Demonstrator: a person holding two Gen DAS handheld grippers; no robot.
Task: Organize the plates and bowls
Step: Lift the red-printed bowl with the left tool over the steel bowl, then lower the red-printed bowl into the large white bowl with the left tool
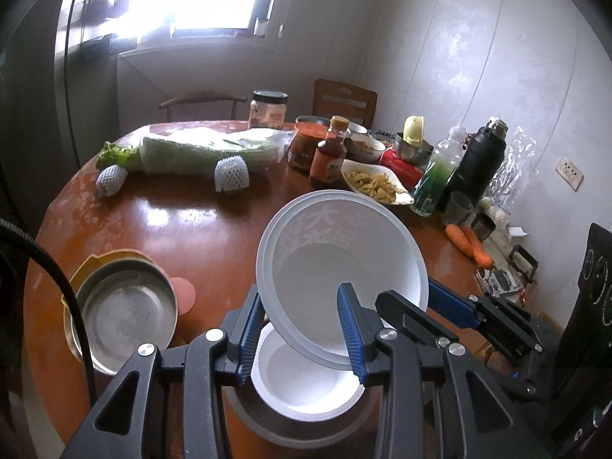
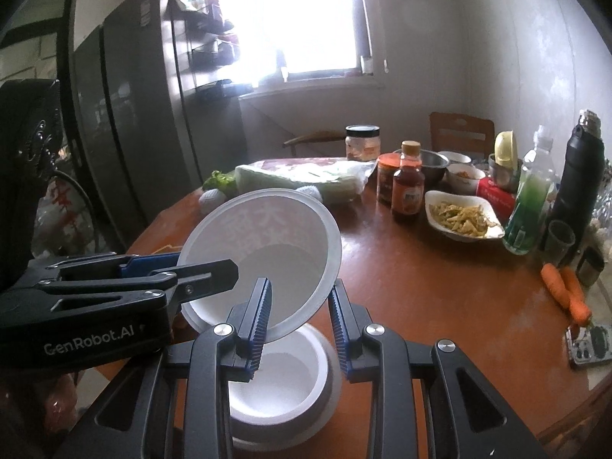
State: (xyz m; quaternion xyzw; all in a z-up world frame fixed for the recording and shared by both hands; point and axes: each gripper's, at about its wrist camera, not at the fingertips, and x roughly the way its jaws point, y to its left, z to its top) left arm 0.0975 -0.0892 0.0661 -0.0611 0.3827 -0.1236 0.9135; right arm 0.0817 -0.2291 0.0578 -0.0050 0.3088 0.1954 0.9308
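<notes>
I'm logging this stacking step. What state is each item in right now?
Large white bowl: lifted, tilted, empty, held at its rim by both grippers.
Small white bowl: upright on the table, empty.
Metal pan: upright, empty.
Left gripper: shut on the bowl rim.
Right gripper: shut on the bowl rim.
Snack dish: full.

We hold a tilted bowl (image 1: 344, 252) above a second bowl (image 1: 306, 382) at the tabletop's (image 1: 199, 222) near edge. Left of them sits a pan (image 1: 126, 313). Cabbage (image 1: 206, 149) lies toward the far edge; bottles (image 1: 331, 153), a dish (image 1: 376, 187) and carrots (image 1: 468, 243) line the right edge.
</notes>
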